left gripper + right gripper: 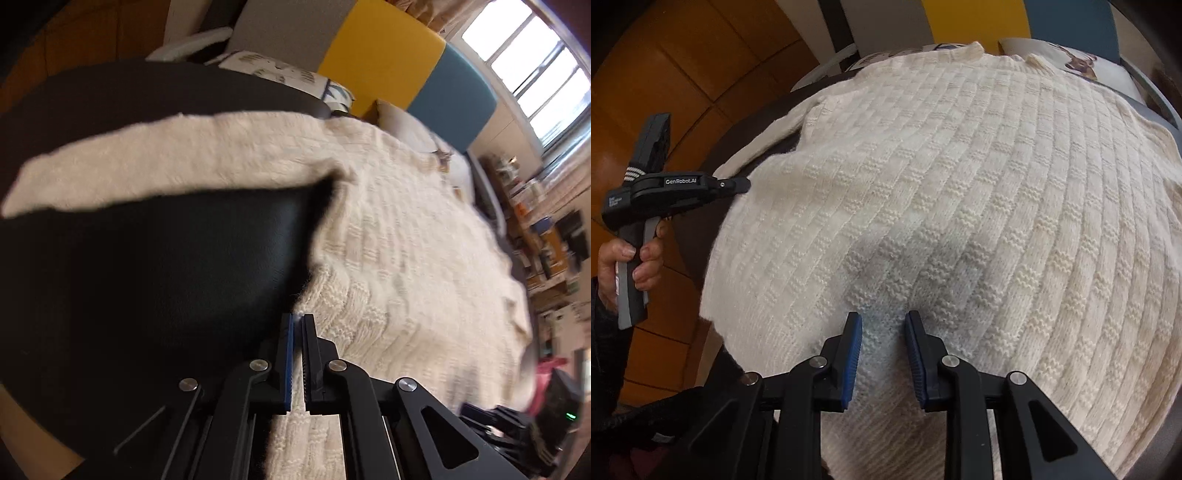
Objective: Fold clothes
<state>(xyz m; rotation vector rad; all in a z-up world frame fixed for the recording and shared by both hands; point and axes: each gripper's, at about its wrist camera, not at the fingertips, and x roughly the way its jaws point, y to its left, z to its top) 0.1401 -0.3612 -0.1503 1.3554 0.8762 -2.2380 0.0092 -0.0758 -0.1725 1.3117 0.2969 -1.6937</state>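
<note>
A cream knitted sweater (960,206) lies spread flat over a round black table (147,266), and everything here is placed against that sweater. Its basket-weave body covers most of the tabletop, collar (975,50) at the far edge, and one sleeve (155,162) stretches out sideways across the bare black surface, leaving a dark wedge of table between sleeve and body. The left gripper (297,317) is down at the sweater's side edge, just below that armpit corner, its fingers clenched almost together with the knit's edge at the tips; whether fabric is actually pinched between the pads I cannot tell. In the right wrist view that same left gripper (744,184) comes in from beyond the sweater's left side, its tip touching the edge of the knit, and the person's left hand (631,258) wraps the handle. The right gripper (882,321) sits over the sweater's near hem, released, jaws spread wide with the blue pads (851,354) facing each other and knit showing between them, nothing gripped. Past the sweater's collar end are patterned cushions (288,74) and a yellow panel (380,55) beside a blue panel (454,99); left of the sweater, beyond the table rim, runs a wooden floor (683,74).
</note>
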